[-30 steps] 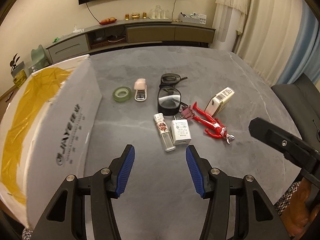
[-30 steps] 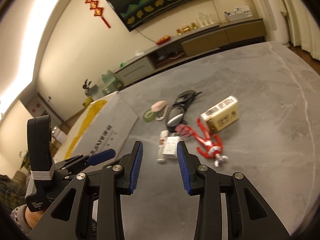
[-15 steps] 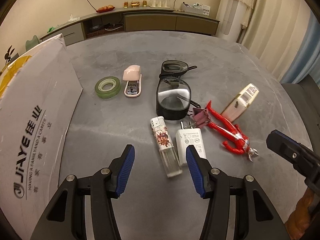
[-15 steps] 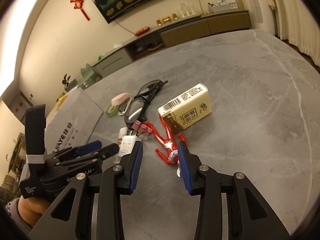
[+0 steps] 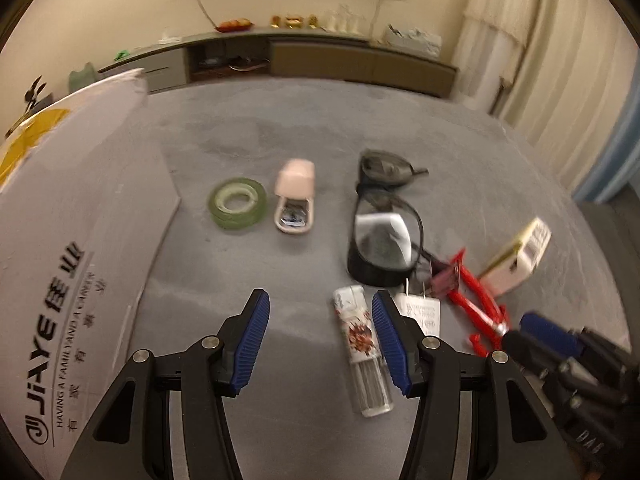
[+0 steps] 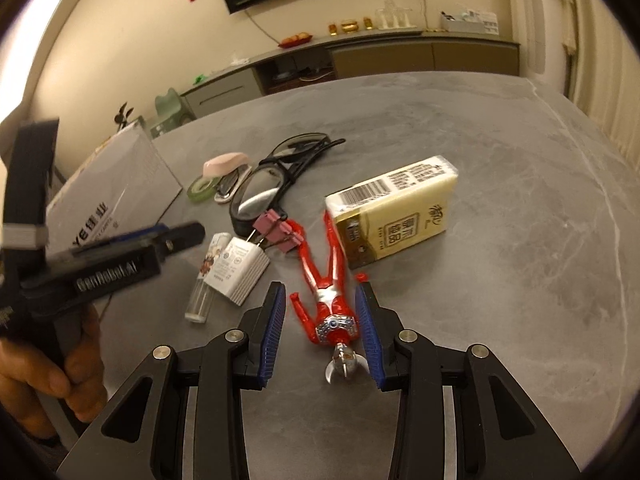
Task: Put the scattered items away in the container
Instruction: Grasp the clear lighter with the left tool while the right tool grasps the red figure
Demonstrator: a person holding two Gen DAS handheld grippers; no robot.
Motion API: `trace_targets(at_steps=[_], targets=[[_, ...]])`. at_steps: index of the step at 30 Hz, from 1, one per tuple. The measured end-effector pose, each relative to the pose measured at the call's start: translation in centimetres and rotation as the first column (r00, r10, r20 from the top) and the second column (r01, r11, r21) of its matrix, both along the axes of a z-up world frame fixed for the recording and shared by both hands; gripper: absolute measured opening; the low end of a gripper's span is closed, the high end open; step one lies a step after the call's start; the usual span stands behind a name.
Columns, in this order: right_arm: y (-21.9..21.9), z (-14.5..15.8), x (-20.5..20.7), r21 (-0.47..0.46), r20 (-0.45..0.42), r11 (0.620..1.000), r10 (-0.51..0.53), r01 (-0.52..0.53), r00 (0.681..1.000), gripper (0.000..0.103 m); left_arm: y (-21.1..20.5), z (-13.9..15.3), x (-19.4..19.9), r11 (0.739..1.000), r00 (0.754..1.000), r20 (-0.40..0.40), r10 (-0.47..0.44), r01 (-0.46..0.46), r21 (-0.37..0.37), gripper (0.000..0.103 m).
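A white cardboard box [image 5: 68, 240] stands at the table's left. Scattered on the grey table are a green tape roll [image 5: 237, 205], a pink stapler [image 5: 295, 196], black glasses [image 5: 382, 224], a clear lighter [image 5: 362, 344], a white charger [image 6: 239, 270], a pink binder clip [image 6: 276, 231], a red toy figure [image 6: 324, 276] and a yellow tissue pack [image 6: 394, 212]. My right gripper [image 6: 322, 334] is open, its fingers on either side of the figure's upper body. My left gripper [image 5: 318, 346] is open above bare table, its right finger beside the lighter.
A long sideboard [image 5: 304, 58] with small ornaments runs along the far wall. Curtains [image 5: 532, 52] hang at the right. A hand [image 6: 52, 380] holds the left gripper's handle. Bare grey tabletop [image 6: 540, 240] stretches to the right of the tissue pack.
My right gripper has moved forward and down, so the red figure now lies between its fingers. My left gripper has shifted left; the lighter is now beside its right finger.
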State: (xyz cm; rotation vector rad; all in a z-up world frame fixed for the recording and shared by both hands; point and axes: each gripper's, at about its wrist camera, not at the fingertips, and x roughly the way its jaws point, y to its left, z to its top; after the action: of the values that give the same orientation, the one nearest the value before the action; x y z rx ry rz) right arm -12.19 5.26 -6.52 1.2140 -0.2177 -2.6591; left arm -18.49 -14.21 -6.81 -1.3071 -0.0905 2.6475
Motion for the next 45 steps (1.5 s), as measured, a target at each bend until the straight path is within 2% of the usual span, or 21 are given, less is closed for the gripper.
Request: trace_targets(at_steps=[2, 4, 6, 8, 9, 12, 14, 15, 17, 18, 26, 35, 45], targets=[[-0.4, -0.6, -0.2, 0.044, 0.012, 0.999, 0.004, -0.005, 1.000, 0.038, 1.0, -0.8, -0.2, 0.998, 0.998, 0.043, -0.053, 0.054, -0.024, 0.055], [-0.5, -0.6, -0.2, 0.071, 0.019, 0.997, 0.009, -0.010, 1.000, 0.023, 2.2, -1.5, 0.1, 0.994, 0.994, 0.060, -0.092, 0.095, -0.047, 0.054], [-0.2, -0.5, -0.2, 0.064, 0.036, 0.998, 0.006, -0.008, 0.999, 0.023, 3.3, -2.1, 0.4, 0.989, 0.990, 0.064, -0.125, 0.129, -0.072, 0.054], [0.0, -0.4, -0.1, 0.067, 0.042, 0.998, 0.003, -0.006, 0.999, 0.023, 4.3, -2.2, 1.0, 0.977, 0.988, 0.027, -0.153, 0.156, -0.148, 0.054], [0.0, -0.4, -0.1, 0.065, 0.043, 0.998, 0.004, -0.007, 0.999, 0.023, 4.4, -2.2, 1.1, 0.974, 0.988, 0.022, -0.155, 0.157, -0.162, 0.055], [0.0, -0.4, -0.1, 0.056, 0.029, 0.998, 0.012, -0.014, 0.999, 0.024, 3.2, -2.5, 1.1, 0.982, 0.990, 0.030, -0.137, 0.139, -0.128, 0.054], [-0.3, -0.7, -0.4, 0.049, 0.025, 0.999, 0.020, -0.021, 0.999, 0.027, 2.7, -2.4, 1.2, 0.982, 0.989, 0.023, -0.143, 0.145, -0.120, 0.043], [-0.5, -0.9, -0.6, 0.051, 0.025, 0.998, 0.023, -0.025, 0.999, 0.027, 2.7, -2.4, 1.3, 0.980, 0.987, 0.020, -0.159, 0.160, -0.116, 0.028], [-1.0, -0.9, -1.0, 0.058, 0.023, 0.998, 0.033, -0.034, 0.999, 0.026, 3.1, -2.2, 1.3, 0.977, 0.984, 0.014, -0.177, 0.177, -0.121, 0.021], [-1.0, -0.9, -1.0, 0.054, 0.027, 0.998, 0.036, -0.037, 0.999, 0.021, 3.3, -2.2, 1.3, 0.975, 0.984, 0.010, -0.180, 0.180, -0.126, 0.021], [0.4, -0.8, -0.7, -0.054, 0.067, 0.998, 0.020, -0.016, 0.998, 0.019, 2.6, -1.8, 2.5, 0.982, 0.988, 0.008, -0.152, 0.152, -0.113, 0.020], [0.9, 1.1, 0.6, -0.093, 0.037, 0.996, 0.008, -0.005, 0.999, 0.019, 1.6, 0.7, 4.6, 0.985, 0.990, -0.025, -0.138, 0.134, -0.113, 0.020], [1.4, 2.6, 2.0, -0.147, 0.012, 0.989, 0.009, -0.007, 1.000, 0.019, 2.8, 4.2, 6.2, 0.980, 0.984, -0.086, -0.155, 0.143, -0.137, 0.020]])
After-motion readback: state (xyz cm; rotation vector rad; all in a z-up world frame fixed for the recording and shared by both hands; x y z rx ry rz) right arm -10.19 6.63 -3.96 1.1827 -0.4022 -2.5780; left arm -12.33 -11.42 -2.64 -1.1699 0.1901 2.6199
